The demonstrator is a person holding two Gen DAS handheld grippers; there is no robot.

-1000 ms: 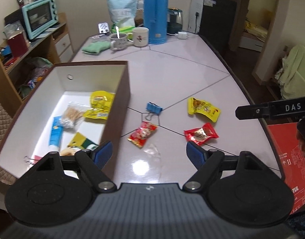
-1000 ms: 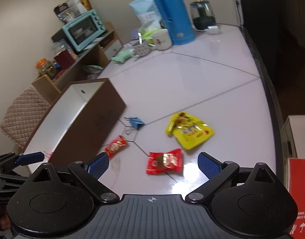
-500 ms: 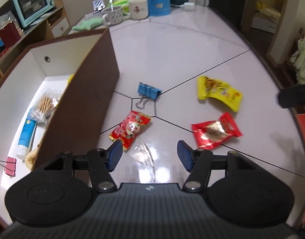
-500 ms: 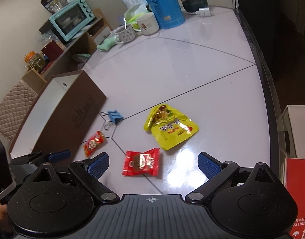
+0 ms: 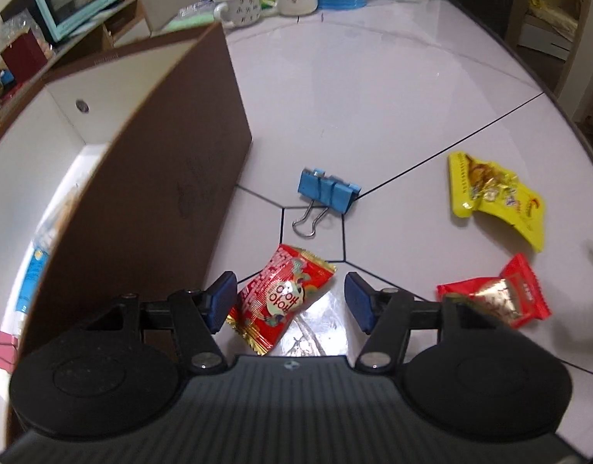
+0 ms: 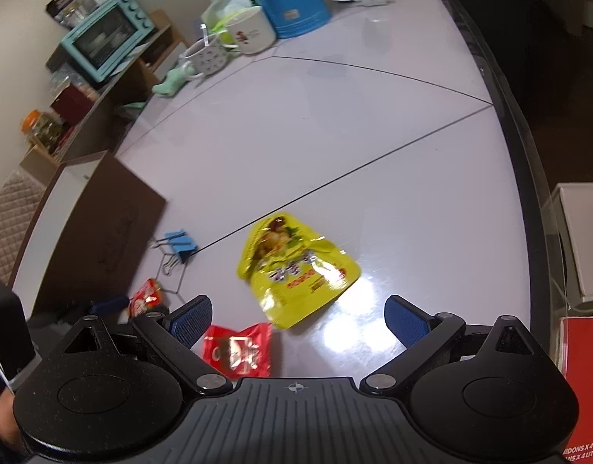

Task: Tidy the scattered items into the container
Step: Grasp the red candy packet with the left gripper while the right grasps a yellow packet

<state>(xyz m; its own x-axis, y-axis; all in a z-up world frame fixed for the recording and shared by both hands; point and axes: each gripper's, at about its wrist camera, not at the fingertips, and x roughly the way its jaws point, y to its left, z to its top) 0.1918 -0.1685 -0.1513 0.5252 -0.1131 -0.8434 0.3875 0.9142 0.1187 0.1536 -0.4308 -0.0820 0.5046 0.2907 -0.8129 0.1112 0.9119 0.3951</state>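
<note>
Red candy packet (image 5: 282, 295) printed "아이" lies between the left tool's (image 5: 289, 301) wide-open fingers; right tool (image 6: 297, 319) gapes too.

Left gripper (image 5: 288, 301) low, jaws apart, right gripper (image 6: 298, 319) wide open

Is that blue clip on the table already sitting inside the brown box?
No, the blue binder clip lies on the white table, outside the brown box.

Overhead indoor light, moderately bright. Specular glare on the glossy table (image 5: 373, 89) between the jaws in both views. Motion blur on the box wall (image 5: 172, 178); strong fisheye bending at edges.
</note>
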